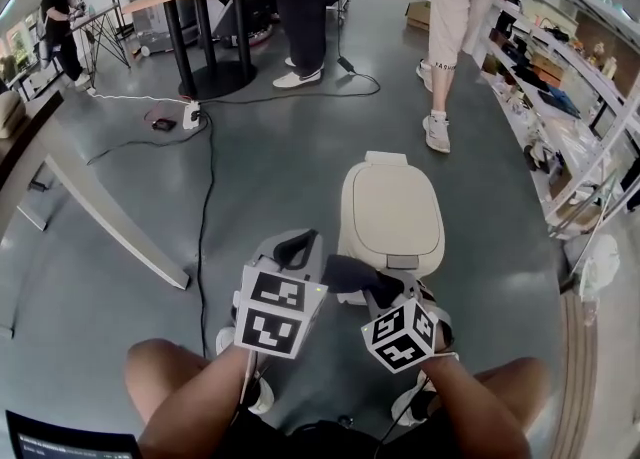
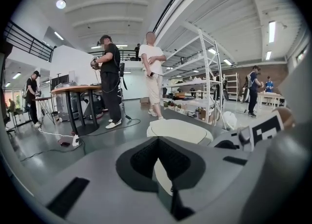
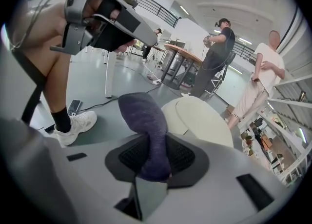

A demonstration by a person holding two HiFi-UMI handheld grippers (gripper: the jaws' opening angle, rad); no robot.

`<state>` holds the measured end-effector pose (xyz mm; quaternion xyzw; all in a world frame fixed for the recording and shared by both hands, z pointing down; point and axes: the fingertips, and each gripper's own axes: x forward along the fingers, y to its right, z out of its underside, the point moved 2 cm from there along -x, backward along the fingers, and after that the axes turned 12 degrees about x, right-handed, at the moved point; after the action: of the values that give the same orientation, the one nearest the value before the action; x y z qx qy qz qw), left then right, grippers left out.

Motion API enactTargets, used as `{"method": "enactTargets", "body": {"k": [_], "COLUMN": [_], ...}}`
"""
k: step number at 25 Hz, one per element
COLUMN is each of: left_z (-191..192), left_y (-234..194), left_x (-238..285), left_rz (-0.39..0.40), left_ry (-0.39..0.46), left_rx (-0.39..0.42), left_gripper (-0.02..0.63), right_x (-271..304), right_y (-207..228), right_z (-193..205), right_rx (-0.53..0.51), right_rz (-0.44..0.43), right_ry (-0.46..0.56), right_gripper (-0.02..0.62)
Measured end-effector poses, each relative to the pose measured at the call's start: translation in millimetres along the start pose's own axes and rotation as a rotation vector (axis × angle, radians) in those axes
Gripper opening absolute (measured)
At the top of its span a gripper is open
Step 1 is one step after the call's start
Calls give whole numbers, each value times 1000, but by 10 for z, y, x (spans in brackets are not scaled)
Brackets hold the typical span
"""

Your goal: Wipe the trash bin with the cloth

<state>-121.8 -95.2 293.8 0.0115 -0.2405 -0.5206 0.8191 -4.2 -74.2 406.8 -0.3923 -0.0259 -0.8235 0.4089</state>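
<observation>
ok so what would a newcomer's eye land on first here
First, the cream trash bin standing on the grey floor, straight ahead of both grippers in the head view. Next, the dark purple cloth clamped in the right gripper and poking out past its jaws toward the bin. The left gripper beside it is open and empty.

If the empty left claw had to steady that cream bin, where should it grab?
Probably its near-left rim, from above and the left, where the left gripper hangs open. The trash bin is broad and rounded, too wide to span; only the edge looks thin enough. The right gripper holds the cloth.
</observation>
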Motion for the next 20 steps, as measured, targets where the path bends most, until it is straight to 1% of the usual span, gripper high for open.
{"method": "enactTargets", "body": {"k": [12, 20], "left_z": [6, 10], "left_y": [217, 375], "left_x": [112, 183], "left_rz": [35, 83], "left_ry": [-13, -18], "left_rx": [17, 23], "left_gripper": [-3, -2], "right_x": [-144, -188], "right_y": [273, 497], "right_z": [300, 463], "right_rx": [32, 81], "right_rz": [40, 88], "right_ry": [-30, -43], "right_gripper": [103, 103]}}
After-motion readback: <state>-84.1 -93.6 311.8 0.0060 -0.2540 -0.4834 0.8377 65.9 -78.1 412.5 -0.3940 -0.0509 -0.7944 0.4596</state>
